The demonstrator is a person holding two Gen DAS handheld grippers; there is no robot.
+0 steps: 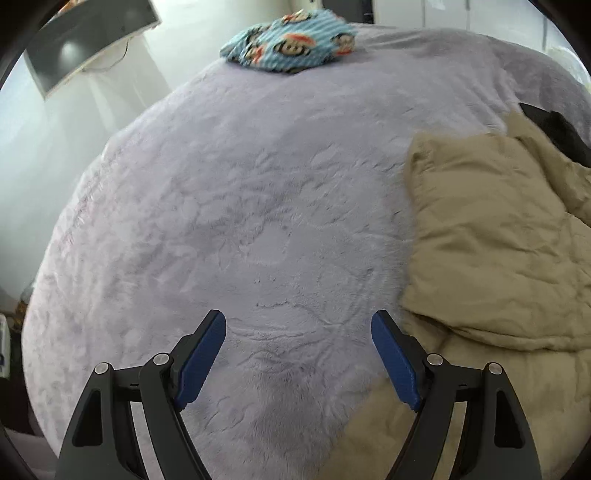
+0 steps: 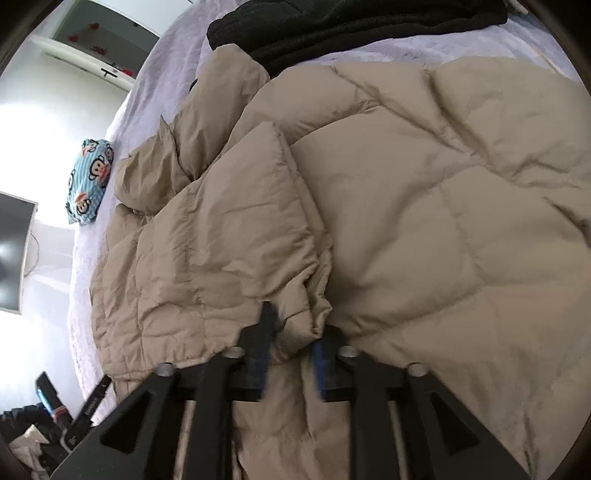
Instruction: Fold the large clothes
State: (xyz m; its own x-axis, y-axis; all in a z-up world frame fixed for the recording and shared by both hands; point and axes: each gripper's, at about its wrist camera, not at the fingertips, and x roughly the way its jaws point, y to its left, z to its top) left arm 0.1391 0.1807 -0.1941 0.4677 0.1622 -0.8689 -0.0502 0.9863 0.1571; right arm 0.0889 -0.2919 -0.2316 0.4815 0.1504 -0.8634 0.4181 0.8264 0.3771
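A beige quilted puffer jacket (image 2: 406,206) lies spread on a lilac fleece bed cover (image 1: 236,206). In the right wrist view my right gripper (image 2: 291,332) is shut on a bunched fold of the jacket near its edge, the blue pads pinching fabric between them. In the left wrist view my left gripper (image 1: 298,332) is open and empty over the bare cover. The jacket (image 1: 491,236) lies just to its right, with the right finger (image 1: 395,362) close beside the jacket's edge.
A blue striped cloth with monkey faces (image 1: 291,40) lies at the far end of the bed, also in the right wrist view (image 2: 88,181). Dark clothes (image 2: 354,26) lie beyond the jacket. A dark screen (image 1: 85,40) hangs on the wall at left.
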